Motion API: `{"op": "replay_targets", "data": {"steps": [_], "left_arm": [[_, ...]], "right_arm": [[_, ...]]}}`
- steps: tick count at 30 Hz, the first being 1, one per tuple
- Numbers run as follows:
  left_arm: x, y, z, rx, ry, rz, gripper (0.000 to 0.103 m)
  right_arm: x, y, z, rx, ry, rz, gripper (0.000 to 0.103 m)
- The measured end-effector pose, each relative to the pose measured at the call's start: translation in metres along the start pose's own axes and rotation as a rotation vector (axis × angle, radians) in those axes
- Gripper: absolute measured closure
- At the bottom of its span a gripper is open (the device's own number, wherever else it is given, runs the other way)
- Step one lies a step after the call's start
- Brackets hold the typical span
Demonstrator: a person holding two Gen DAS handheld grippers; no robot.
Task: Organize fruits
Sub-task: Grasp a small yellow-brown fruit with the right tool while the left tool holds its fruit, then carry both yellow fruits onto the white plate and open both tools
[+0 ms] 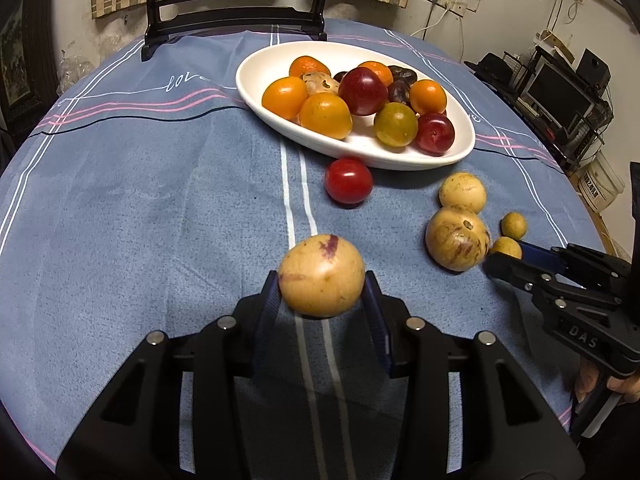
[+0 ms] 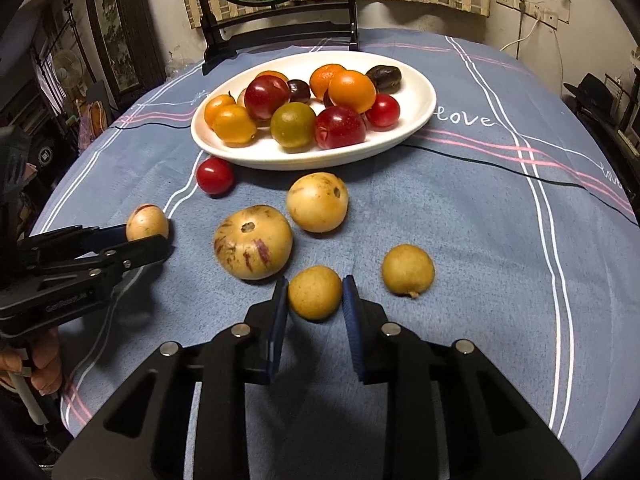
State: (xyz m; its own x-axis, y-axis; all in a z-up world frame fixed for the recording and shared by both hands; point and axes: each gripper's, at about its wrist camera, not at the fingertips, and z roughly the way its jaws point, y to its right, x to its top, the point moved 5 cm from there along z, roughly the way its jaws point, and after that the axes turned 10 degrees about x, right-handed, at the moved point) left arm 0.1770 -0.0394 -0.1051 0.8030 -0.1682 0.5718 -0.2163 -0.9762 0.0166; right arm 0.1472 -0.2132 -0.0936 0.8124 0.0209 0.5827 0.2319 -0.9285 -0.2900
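Observation:
My left gripper (image 1: 322,294) is shut on a yellow pepino melon with purple streaks (image 1: 322,276), held just above the cloth; it also shows in the right wrist view (image 2: 147,223). My right gripper (image 2: 315,304) is shut on a small tan longan (image 2: 315,292); it also shows in the left wrist view (image 1: 507,247). A white oval bowl (image 1: 452,156) (image 2: 420,80) holds several orange, red and dark fruits. Loose on the cloth lie a red tomato (image 1: 348,180) (image 2: 215,175), a streaked pepino (image 2: 253,242), a plain yellow one (image 2: 317,202) and another longan (image 2: 408,270).
The round table wears a blue striped cloth (image 1: 140,200). A dark wooden mirror stand (image 1: 236,12) is behind the bowl. A desk with a monitor (image 1: 556,96) stands off the table's right side. The person's hand (image 2: 36,360) holds the left gripper's handle.

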Motion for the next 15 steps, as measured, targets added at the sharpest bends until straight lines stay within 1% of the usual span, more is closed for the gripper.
{"op": "replay_targets", "data": {"steps": [2,7,12,15], "left_arm": [[0.001,-0.001,-0.002,-0.005,0.000,-0.004,0.061],[0.015,0.000,-0.019,-0.005,0.039,0.010,0.061],[0.045,0.004,-0.040,0.000,0.110,0.038,0.061],[0.068,0.007,-0.048,0.002,0.143,0.044,0.061]], "right_arm": [[-0.001,0.001,-0.007,0.004,0.014,0.007,0.075],[0.006,0.003,-0.028,0.010,0.061,0.012,0.075],[0.027,0.001,-0.044,0.028,0.113,0.004,0.075],[0.048,-0.005,-0.048,0.028,0.139,-0.025,0.075]]}}
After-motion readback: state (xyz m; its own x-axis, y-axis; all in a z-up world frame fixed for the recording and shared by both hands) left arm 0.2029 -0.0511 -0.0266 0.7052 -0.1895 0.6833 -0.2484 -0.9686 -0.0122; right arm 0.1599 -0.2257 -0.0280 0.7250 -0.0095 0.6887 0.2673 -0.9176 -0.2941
